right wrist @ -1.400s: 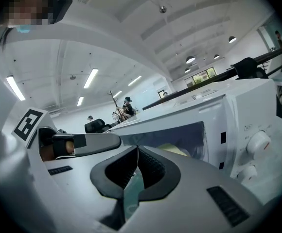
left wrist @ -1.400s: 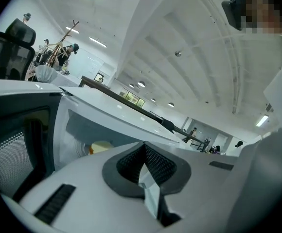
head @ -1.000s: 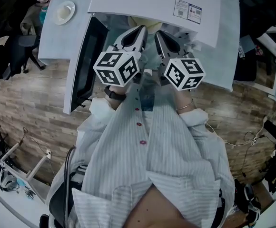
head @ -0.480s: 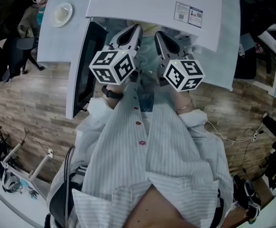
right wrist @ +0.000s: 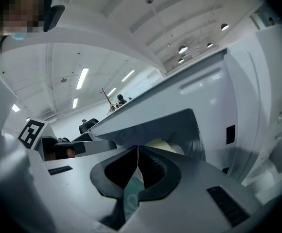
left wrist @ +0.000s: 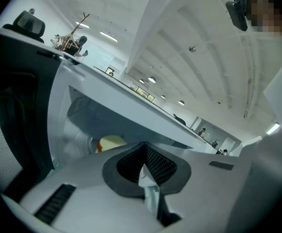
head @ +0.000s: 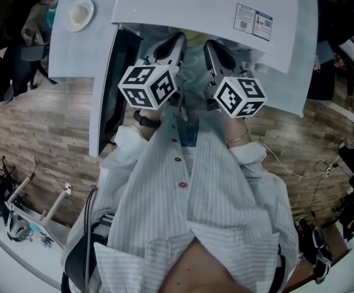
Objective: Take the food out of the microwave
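The white microwave [head: 195, 5] stands in front of me with its door [head: 107, 90] swung open to the left. In its mouth sits a pale green plate [head: 192, 72] with yellow food [head: 194, 36] at its far side. My left gripper [head: 177, 38] and right gripper [head: 210, 43] reach in side by side, each shut on the plate's near rim. In the left gripper view the pads [left wrist: 153, 161] pinch a thin pale edge, and the food [left wrist: 113, 142] shows inside the cavity. In the right gripper view the right gripper [right wrist: 138, 149] is closed the same way, with the food [right wrist: 163, 146] just beyond.
A white saucer [head: 79, 14] lies on the tabletop left of the microwave. The open door stands close beside my left gripper. My striped shirt [head: 189, 200] fills the lower middle. Wooden floor [head: 36, 133] with cables lies on both sides.
Both grippers have sunk a little, still side by side and shut on the plate. The head view has shifted slightly, so the microwave's label sits further right.
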### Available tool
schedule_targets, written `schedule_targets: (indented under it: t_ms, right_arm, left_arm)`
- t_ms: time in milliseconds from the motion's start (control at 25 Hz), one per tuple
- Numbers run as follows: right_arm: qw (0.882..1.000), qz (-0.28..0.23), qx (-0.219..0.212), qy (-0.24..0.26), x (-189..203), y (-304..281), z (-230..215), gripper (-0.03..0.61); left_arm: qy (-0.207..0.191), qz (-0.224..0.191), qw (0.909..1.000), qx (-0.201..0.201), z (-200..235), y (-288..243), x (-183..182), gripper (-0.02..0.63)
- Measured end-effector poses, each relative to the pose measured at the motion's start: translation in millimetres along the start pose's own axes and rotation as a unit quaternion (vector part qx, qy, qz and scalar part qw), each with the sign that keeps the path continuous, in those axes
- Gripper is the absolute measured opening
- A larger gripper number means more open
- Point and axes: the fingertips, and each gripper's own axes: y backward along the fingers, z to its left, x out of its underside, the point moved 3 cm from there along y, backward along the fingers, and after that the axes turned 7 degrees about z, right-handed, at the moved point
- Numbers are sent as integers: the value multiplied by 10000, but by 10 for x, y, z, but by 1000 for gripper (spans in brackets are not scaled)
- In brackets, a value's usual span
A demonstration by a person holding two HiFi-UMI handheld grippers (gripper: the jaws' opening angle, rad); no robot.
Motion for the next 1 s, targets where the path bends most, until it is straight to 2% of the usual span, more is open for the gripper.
schedule_targets:
  t_ms: [1000]
  right_arm:
    - [9967, 490, 440, -477, 612, -349, -420, 34]
  left_arm:
    - [749, 600, 9947, -382, 689, -293, 591, 8]
